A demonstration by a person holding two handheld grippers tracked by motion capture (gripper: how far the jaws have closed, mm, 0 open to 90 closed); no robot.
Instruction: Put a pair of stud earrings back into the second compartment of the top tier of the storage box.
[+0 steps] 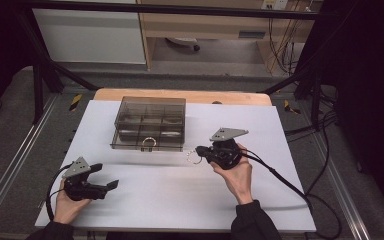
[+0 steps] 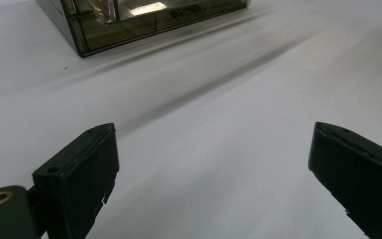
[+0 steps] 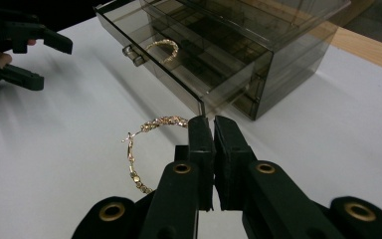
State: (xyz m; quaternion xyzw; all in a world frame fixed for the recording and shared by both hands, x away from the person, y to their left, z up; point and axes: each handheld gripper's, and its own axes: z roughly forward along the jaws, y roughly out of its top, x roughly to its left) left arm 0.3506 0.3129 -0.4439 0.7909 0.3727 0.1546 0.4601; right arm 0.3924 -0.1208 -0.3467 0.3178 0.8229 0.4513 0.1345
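Right gripper (image 3: 208,122): jaws clenched, pinching a gold hoop earring (image 3: 142,147) by its studded rim. Hoop sticks out to the left of the jaws in the right gripper view, hanging clear above the white table sheet (image 3: 59,149). In the high view the same gripper (image 1: 200,152) sits right of centre, held by the person's right hand (image 1: 237,172), with the earring (image 1: 194,157) at its tip, just off the front right corner of the box.

Smoked clear drawer box (image 1: 149,123) stands at the far middle of the sheet (image 1: 180,200), several compartments visible through the top. Right gripper view: bottom drawer (image 3: 179,64) pulled out toward the camera, a second gold hoop (image 3: 163,47) lying inside it, near the small drawer knob (image 3: 132,54). Held earring is outside the drawer, just in front of its corner, not touching the box as far as I can tell.

Left gripper (image 1: 107,185): released, jaws wide apart, nothing between them. Parked at the near left of the sheet in the left hand (image 1: 67,205), well apart from the box. Left gripper view: both black pads (image 2: 87,174) over bare sheet, box corner (image 2: 129,22) at the top edge.

Cables trail from both grippers toward the person. Wooden table edge (image 1: 180,95) shows behind the sheet.
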